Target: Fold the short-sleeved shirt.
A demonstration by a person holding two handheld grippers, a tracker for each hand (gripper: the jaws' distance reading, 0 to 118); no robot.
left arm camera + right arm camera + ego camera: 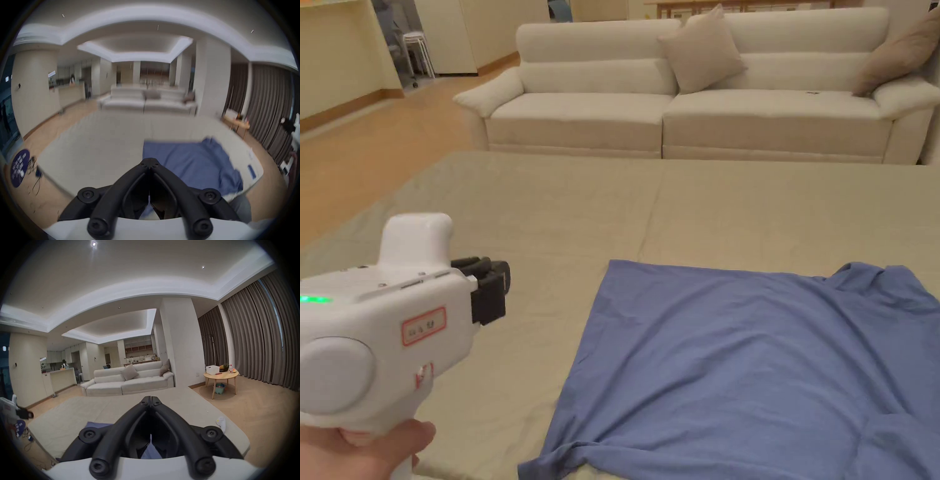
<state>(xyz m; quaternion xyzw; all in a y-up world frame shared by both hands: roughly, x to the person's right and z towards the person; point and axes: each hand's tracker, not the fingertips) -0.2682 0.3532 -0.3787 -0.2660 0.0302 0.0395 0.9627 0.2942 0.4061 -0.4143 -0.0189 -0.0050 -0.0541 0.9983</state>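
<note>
A blue short-sleeved shirt (750,369) lies spread on the beige padded surface (562,212), its hem edge toward the left and a sleeve bunched at the far right. The same shirt (191,164) lies ahead and to the right in the left gripper view. My left gripper (490,284) is held in the air left of the shirt, above the surface; its jaws (150,160) meet tip to tip with nothing between them. My right gripper (150,398) is shut and empty too, with a strip of blue shirt (99,425) showing below it.
A cream sofa (700,106) with cushions stands behind the padded surface. Wooden floor (362,156) runs along the left. A round wooden table (220,376) with a white bin stands at the right near grey curtains. A small white cloth (221,422) lies on the surface's right edge.
</note>
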